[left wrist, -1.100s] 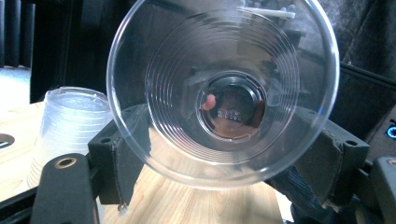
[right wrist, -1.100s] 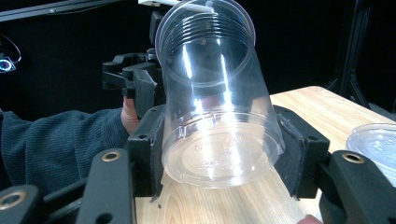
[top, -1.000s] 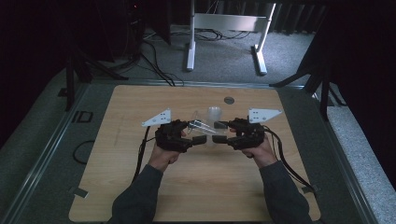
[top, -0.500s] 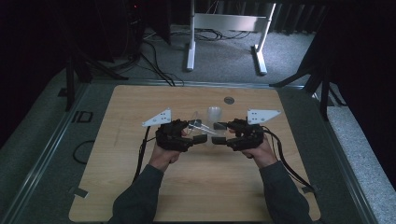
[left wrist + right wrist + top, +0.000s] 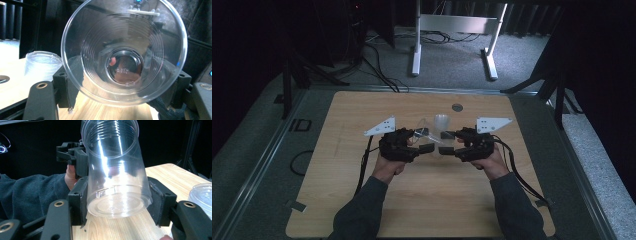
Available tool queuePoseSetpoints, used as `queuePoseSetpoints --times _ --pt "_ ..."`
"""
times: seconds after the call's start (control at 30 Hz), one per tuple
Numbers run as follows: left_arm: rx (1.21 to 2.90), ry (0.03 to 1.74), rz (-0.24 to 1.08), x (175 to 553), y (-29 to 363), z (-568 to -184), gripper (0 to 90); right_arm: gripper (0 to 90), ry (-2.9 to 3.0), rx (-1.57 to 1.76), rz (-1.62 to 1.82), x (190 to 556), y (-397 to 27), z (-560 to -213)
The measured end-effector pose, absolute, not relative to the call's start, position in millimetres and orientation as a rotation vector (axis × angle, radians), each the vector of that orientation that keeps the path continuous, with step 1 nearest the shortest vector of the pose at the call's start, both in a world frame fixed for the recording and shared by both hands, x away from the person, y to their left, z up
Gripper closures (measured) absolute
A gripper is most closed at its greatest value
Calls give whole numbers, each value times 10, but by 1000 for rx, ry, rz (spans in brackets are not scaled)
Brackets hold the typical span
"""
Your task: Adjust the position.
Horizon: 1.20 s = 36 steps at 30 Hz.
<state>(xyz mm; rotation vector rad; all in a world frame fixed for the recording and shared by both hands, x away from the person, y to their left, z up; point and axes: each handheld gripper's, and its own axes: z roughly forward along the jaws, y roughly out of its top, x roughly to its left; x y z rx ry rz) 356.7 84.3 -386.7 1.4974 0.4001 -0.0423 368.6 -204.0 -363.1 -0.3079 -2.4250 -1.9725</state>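
Note:
A clear plastic cup (image 5: 432, 136) hangs tilted over the middle of the wooden table (image 5: 352, 200), between my two grippers, which face each other. Its ridged open mouth (image 5: 124, 50) faces my left gripper (image 5: 424, 139). That gripper's jaws have just been closing and its pads (image 5: 65, 85) lie against the cup's sides below the rim. My right gripper (image 5: 446, 142) is shut on the cup's lower part (image 5: 117, 202), one pad (image 5: 160, 202) pressing on each side just above the base. In the right gripper view one jaw of the left gripper sits beside the cup's upper half; the other is hidden behind it.
A second clear cup (image 5: 441, 121) stands mouth down just behind the grippers, also seen as a clear cup (image 5: 42, 64) in the left gripper view. A small grey disc (image 5: 457, 107) lies near the far edge. White stand legs (image 5: 414, 55) rise on the floor beyond the table.

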Motion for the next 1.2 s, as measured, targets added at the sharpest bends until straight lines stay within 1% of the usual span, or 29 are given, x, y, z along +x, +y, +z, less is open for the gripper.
queuePoseSetpoints --times 0.1,0.17,0.27,0.67,1.2 --pt "1492 402 -41 3570 843 -3862 258 415 -2428 -308 -1969 3684 -2037 -3633" --pt "1484 407 -40 3574 844 -3860 231 414 -2434 -304 -1962 3684 -2026 -3641" --pt "1479 410 -40 3574 843 -3862 231 415 -2433 -304 -1961 3685 -2023 -3645" --pt "1462 406 -47 3569 840 -3874 271 413 -2439 -304 -1959 3684 -2024 -3642" --pt "1447 406 -52 3571 841 -3882 281 390 -2447 -295 -1943 3683 -2022 -3634"
